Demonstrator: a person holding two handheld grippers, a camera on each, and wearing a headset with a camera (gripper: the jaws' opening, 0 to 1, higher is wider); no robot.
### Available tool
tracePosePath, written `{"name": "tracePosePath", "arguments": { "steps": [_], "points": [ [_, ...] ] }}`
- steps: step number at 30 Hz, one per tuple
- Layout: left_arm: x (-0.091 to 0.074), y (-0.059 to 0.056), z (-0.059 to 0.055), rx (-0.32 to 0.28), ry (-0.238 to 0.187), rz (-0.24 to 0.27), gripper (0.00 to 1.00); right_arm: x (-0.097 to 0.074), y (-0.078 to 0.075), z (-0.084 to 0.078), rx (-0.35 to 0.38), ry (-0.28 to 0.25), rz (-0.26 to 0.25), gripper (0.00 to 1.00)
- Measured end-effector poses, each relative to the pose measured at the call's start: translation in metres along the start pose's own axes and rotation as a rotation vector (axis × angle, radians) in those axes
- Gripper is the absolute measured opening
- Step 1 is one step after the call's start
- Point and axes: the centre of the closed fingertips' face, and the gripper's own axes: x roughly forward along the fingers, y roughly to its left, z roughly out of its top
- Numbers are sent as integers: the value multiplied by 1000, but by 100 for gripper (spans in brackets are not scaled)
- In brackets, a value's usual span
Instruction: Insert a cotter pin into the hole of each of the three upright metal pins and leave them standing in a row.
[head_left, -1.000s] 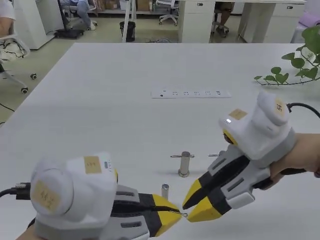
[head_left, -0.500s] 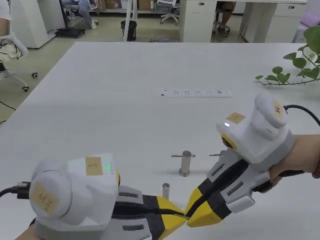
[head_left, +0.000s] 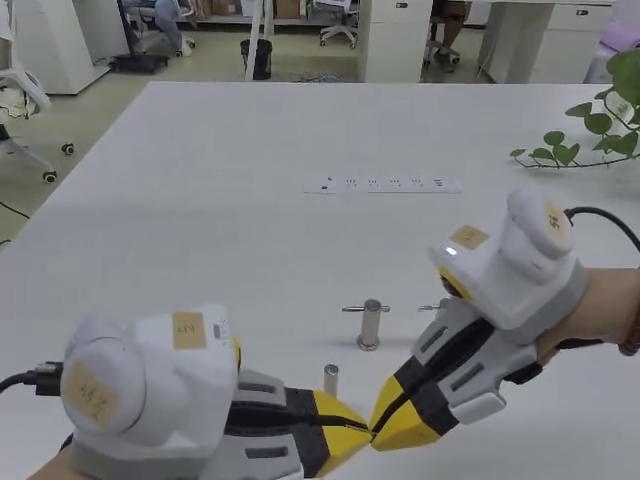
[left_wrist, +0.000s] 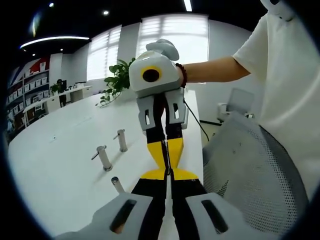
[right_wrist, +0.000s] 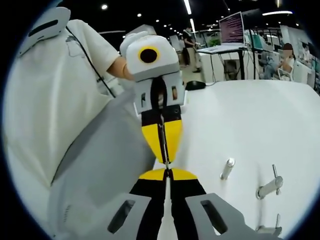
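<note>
Two sets of fingers met tip to tip at 6 o'clock in my head view, low over the white surface (head_left: 200, 220). The left gripper (head_left: 352, 436) came in from 8 o'clock. Its yellow fingers were pressed together on a thin loose cotter pin (right_wrist: 163, 150), whose wire ran along the seam between them in the right gripper view. The right gripper (head_left: 386, 426) reached in from 3 o'clock. Its fingers were pressed together as well, tips touching the wire's end, though I could not tell whether they gripped it. A bare metal pin (head_left: 330, 379) stood upright at 11 o'clock of the meeting tips, just beside them. At 12 o'clock, farther out, a second metal pin (head_left: 369, 328) stood with a fitted cotter pin (head_left: 366, 309) crosswise through its top. In the left gripper view a third metal pin (left_wrist: 121, 140) stood beyond it, also carrying one crosswise. A power strip (head_left: 383, 186) lay well apart at 12 o'clock.
</note>
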Motion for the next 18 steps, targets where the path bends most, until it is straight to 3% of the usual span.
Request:
{"name": "tracePosePath", "arguments": {
  "steps": [11,18],
  "points": [
    [1,12,-2,-41,-8,61,3,-1,-10,0,-4,29,-66,3],
    [0,21,-5,-58,-20,120,12,-7,-21,-5,9,77,-137,3]
  ]
}}
